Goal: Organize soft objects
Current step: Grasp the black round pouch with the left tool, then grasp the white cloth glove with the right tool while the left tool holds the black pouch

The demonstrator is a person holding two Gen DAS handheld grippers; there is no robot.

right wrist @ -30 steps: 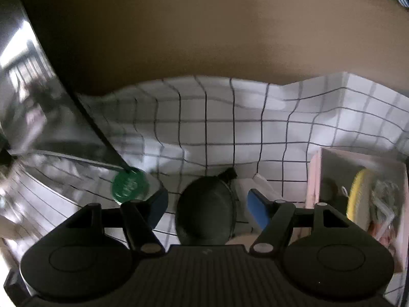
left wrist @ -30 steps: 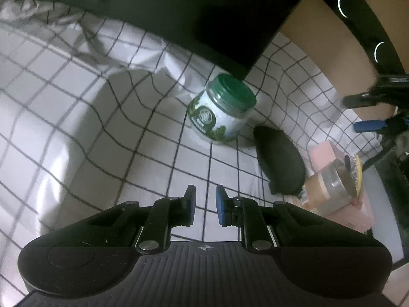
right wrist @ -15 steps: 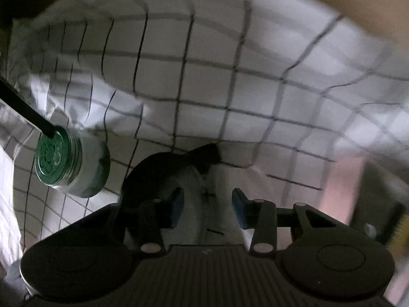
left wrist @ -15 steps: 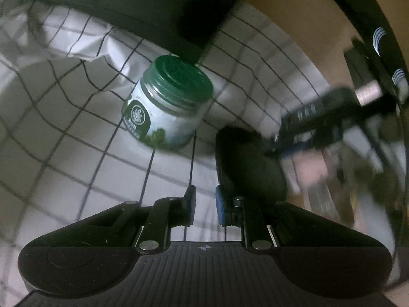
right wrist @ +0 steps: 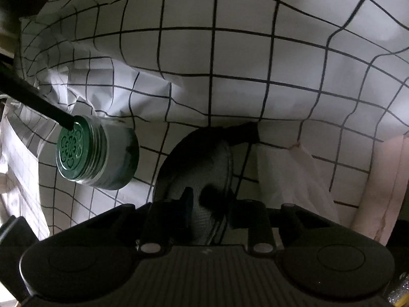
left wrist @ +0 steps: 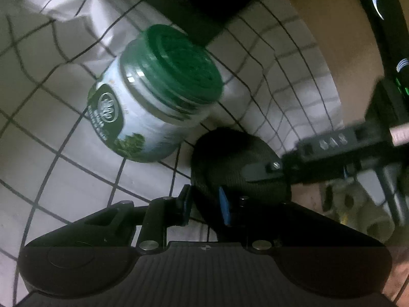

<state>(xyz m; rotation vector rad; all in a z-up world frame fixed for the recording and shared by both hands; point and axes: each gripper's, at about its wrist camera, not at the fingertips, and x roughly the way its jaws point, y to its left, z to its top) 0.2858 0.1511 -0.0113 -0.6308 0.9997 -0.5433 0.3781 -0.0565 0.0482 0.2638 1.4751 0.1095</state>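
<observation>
Black soft pouch [right wrist: 196, 163], half hidden, is gripped by the right claw [right wrist: 208, 199]; left claw [left wrist: 204, 206] slightly parted beside it; jar [left wrist: 153, 97] label unreadable.

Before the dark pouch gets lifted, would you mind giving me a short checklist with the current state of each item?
1. Right gripper closed on the dark pouch: ok, its jaws pinch the near end.
2. Left gripper gripping the pouch: not ok, its jaws are parted around the near edge but not shut.
3. Green-lidded jar clear of the pouch: ok, it stands beside it with a gap.
4. Checked cloth free of the jaws: cannot tell; it lies wrinkled under the pouch.
5. Grip firm enough for lifting: cannot tell.
6. Pouch closed: cannot tell, too dark.
</observation>
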